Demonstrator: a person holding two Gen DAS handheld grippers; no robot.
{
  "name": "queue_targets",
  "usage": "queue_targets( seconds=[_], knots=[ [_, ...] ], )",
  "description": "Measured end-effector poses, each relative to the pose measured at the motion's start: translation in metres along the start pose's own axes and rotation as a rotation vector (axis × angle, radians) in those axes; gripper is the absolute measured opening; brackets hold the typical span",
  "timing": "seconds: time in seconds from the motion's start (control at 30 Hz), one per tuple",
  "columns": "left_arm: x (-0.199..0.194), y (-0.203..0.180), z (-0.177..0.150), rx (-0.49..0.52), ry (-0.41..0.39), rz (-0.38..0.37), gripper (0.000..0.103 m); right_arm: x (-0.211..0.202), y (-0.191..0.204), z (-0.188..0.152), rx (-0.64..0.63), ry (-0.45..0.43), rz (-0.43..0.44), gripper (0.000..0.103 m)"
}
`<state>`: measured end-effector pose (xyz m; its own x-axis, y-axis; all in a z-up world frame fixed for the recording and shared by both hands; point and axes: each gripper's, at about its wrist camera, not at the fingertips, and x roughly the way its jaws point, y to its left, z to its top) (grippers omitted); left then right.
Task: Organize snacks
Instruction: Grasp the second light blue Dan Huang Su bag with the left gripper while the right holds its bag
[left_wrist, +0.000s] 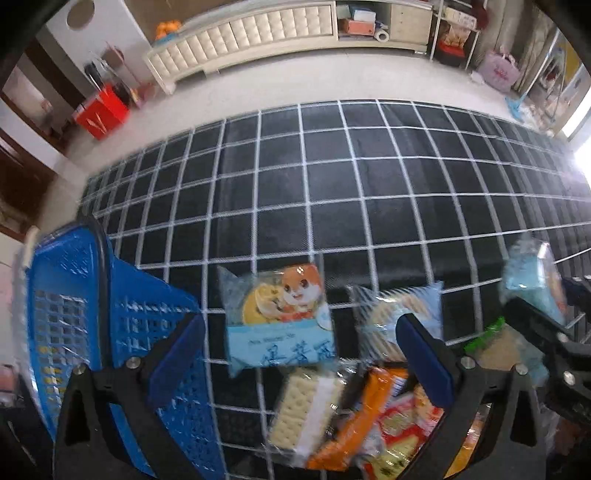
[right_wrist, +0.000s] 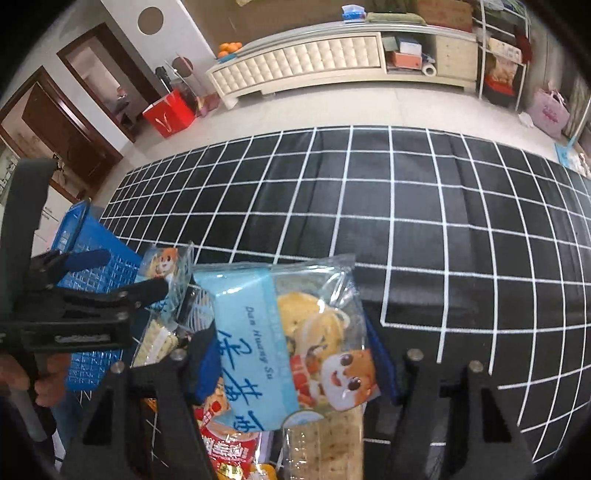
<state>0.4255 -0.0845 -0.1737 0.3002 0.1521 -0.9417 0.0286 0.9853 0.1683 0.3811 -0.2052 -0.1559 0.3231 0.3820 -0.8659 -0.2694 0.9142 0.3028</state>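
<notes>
You have one snack in hand and the rest are not yet sorted. Your right gripper (right_wrist: 291, 354) holds a light-blue egg-yolk pastry packet (right_wrist: 295, 343) between its blue pads, lifted above the snack pile (right_wrist: 236, 435) at the near edge of the black grid-checked cloth (right_wrist: 443, 229). The next move, as I judge it, is to carry that packet left to the blue plastic basket (left_wrist: 74, 314) at the cloth's near-left corner and release it there; take care that the packet, slack and slippery-looking, does not twist out on the way.

Your left gripper (left_wrist: 299, 350) hovers with its fingers spread wide and nothing between them, pointed down over a second light-blue pastry packet (left_wrist: 280, 317) lying flat on the cloth just beside the basket. Below it lie a cracker pack (left_wrist: 303, 410) and an orange wrapper (left_wrist: 369, 413). Your left hand (right_wrist: 44, 380) grips its handle low, close to the basket.
</notes>
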Motion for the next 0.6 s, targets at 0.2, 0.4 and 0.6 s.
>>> queue_targets(
  seconds=[0.2, 0.4, 0.6],
  knots=[
    [0.012, -0.021, -0.005, 0.073, 0.039, 0.036, 0.078, 0.002, -0.001, -0.003, 0.003, 0.002, 0.016, 0.072],
    [0.02, -0.024, -0.003, 0.027, 0.066, -0.048, 0.078, 0.004, -0.005, -0.003, 0.006, 0.007, 0.007, 0.072],
    [0.034, -0.007, 0.008, -0.016, 0.08, -0.007, 0.078, 0.008, 0.003, -0.003, -0.017, 0.013, 0.012, 0.072]
  ],
)
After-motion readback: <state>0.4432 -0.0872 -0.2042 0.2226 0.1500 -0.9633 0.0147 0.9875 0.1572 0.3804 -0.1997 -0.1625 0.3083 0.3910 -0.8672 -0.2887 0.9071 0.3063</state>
